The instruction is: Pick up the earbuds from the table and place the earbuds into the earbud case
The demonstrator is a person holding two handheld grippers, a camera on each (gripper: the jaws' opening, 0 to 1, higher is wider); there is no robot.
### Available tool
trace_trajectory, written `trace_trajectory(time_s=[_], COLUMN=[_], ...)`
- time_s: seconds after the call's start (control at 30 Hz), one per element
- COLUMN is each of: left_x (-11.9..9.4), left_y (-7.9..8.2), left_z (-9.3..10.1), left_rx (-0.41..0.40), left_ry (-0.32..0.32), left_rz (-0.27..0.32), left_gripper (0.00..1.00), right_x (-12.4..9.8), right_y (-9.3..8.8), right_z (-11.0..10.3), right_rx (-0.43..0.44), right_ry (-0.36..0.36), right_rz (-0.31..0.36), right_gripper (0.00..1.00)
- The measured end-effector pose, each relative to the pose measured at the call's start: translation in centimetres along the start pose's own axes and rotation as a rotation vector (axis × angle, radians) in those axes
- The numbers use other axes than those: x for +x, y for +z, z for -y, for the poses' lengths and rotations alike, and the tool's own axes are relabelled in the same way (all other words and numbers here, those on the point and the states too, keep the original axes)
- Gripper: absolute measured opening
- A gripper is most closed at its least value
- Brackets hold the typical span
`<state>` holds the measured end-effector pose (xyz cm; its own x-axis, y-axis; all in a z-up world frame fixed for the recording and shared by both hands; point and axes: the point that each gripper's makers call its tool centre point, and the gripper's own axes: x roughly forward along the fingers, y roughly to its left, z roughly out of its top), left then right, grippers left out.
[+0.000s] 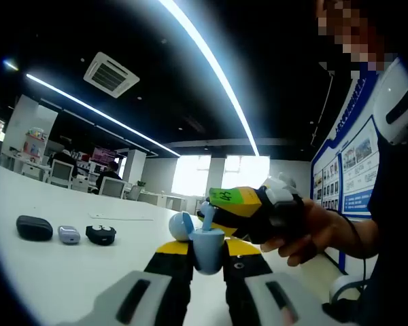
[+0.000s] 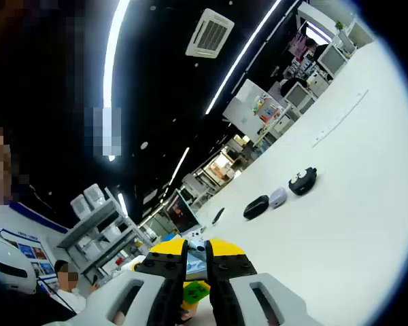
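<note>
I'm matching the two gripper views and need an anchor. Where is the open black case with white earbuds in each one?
Left gripper view: the open black case lies left of centre on the white table, rightmost of three cases.
Right gripper view: it lies right of centre, highest of the three.
Shared landmark: the grey case in the middle.

The left tongs (image 1: 209,257) grip a blue earbud case (image 1: 205,248), lid open; right tongs (image 1: 221,212) reach in above the white surface (image 1: 61,272).
</note>
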<state>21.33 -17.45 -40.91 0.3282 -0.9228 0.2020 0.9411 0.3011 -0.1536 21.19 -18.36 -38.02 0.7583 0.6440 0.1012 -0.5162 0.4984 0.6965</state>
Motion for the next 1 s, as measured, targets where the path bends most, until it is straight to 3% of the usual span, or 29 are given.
trace_trajectory(time_s=[0.4, 0.7, 0.8, 0.87, 1.0], left_x=[-0.07, -0.15, -0.2, -0.21, -0.22], left_y=[0.29, 0.51, 0.78, 0.99, 0.87], left_z=[0.23, 0.25, 0.37, 0.43, 0.49], left_rx=[-0.003, 0.015, 0.017, 0.021, 0.043], left_ry=[-0.017, -0.019, -0.027, -0.029, -0.027], left_rz=[0.014, 0.02, 0.034, 0.042, 0.033], left_gripper=[0.18, 0.18, 0.18, 0.18, 0.18], right_x=[-0.1, -0.06, -0.08, -0.05, -0.02], right_y=[0.17, 0.26, 0.44, 0.6, 0.4], right_z=[0.14, -0.34, -0.47, -0.61, -0.33], right_rx=[-0.043, -0.212, -0.217, -0.147, -0.159], right_ry=[-0.015, -0.061, -0.059, -0.045, -0.057], right_rz=[-0.017, -0.086, -0.089, -0.075, -0.089], right_gripper=[0.11, 0.11, 0.11, 0.11, 0.11])
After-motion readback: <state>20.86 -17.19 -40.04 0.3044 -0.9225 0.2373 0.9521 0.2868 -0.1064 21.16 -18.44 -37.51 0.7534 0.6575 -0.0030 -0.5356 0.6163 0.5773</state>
